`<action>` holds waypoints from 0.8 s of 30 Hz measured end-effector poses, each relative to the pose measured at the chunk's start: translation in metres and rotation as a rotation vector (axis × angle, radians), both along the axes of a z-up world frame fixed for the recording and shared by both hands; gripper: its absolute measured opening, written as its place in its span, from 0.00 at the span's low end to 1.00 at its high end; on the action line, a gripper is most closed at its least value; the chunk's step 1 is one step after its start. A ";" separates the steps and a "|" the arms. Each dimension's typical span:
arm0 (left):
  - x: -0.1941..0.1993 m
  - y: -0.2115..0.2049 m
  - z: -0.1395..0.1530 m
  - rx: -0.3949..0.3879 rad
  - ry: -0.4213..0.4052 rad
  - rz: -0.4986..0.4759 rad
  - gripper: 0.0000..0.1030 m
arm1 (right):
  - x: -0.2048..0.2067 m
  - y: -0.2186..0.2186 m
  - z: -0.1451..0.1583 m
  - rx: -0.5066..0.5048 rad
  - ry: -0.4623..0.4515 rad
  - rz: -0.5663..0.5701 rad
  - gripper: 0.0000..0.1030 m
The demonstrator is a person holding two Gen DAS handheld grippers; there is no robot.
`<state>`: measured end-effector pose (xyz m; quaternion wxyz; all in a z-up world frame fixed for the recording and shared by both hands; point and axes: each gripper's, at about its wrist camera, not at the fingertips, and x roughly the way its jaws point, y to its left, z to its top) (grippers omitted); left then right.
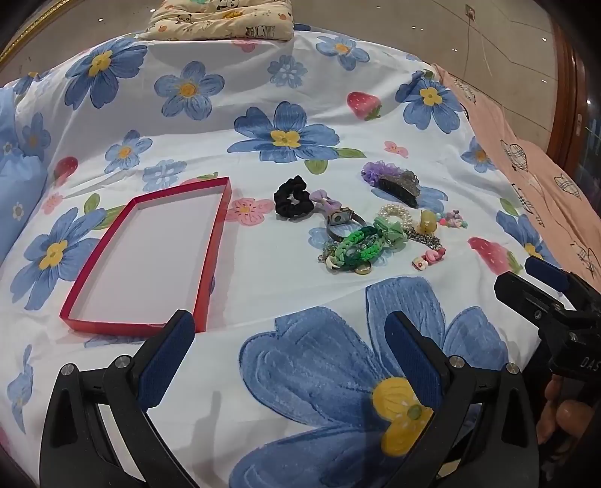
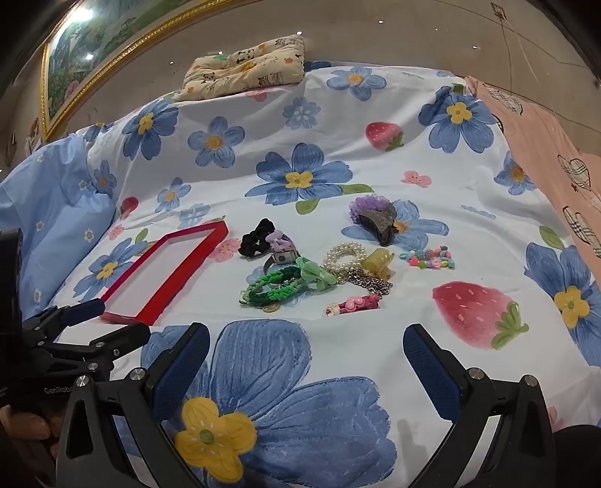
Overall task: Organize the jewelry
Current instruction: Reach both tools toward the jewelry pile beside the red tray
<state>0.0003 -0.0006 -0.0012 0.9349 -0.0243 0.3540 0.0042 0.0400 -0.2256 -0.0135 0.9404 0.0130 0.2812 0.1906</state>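
Left wrist view: a bed (image 1: 240, 232) under a white sheet printed with blue flowers and strawberries
Left gripper (image 1: 289, 356): wide open, nothing between its blue pads, hovering over a big blue flower print at the near edge
Right gripper (image 2: 306, 364): wide open and empty, also above the near sheet; seen from the left wrist at about 3 o'clock
Red tray (image 1: 97, 311): shallow, white inside, nothing in it, lying flat at about 10 o'clock from the left gripper
Jewelry heap: on the sheet at about 1 o'clock from the left gripper, well apart from both grippers and just right of the tray
Black scrunchie (image 1: 292, 196): at the heap's left edge, touching a lilac bow (image 1: 323, 199)
Watch (image 1: 342, 221): just beside the bow
Green braided bands (image 1: 357, 246): at the near side, over a coin-like piece
Pearl bracelet (image 1: 394, 214): behind a green bow
Dark claw clip (image 1: 400, 187): at the far side, against a purple scrunchie (image 1: 375, 170)
Bead bracelet (image 2: 428, 258): at the heap's right edge
Pink clip (image 2: 355, 303): nearest the right gripper
Pillow (image 1: 221, 18): panda print, at 12 o'clock, far end
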 end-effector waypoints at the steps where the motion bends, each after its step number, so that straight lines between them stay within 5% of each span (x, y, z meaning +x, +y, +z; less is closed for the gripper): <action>1: 0.000 0.000 0.000 0.001 -0.001 0.000 0.99 | -0.002 0.000 0.001 0.024 -0.015 -0.001 1.00; 9: 0.004 -0.003 -0.003 -0.056 0.017 0.000 0.99 | -0.003 0.001 0.001 0.022 -0.010 0.000 1.00; 24: 0.012 -0.009 -0.006 -0.033 0.011 -0.008 0.99 | 0.009 -0.005 0.001 -0.006 0.031 0.000 1.00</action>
